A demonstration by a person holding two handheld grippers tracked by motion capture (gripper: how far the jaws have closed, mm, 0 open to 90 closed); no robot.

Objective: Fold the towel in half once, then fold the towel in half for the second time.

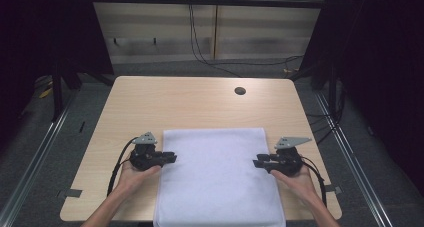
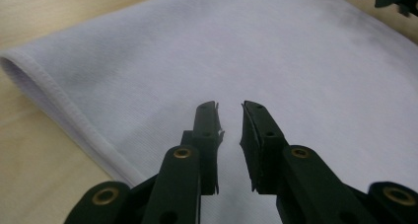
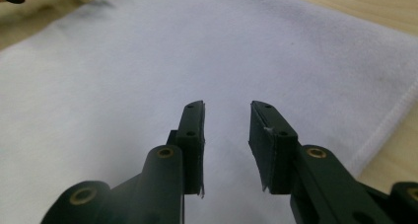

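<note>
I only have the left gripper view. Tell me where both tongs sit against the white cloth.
Observer: In the high view, the left tongs point inward over the left edge of the white rectangular cloth; the right tongs mirror them at its right edge.
Operator: Report the right jaws.
Observer: The right gripper view shows them parted, with nothing between, over the cloth.
Operator: Describe the table beyond the cloth.
Observer: The light wooden table has a round dark cable hole near its far right side.
Operator: Check the cloth's near edge.
Observer: It hangs past the table's near edge.
</note>
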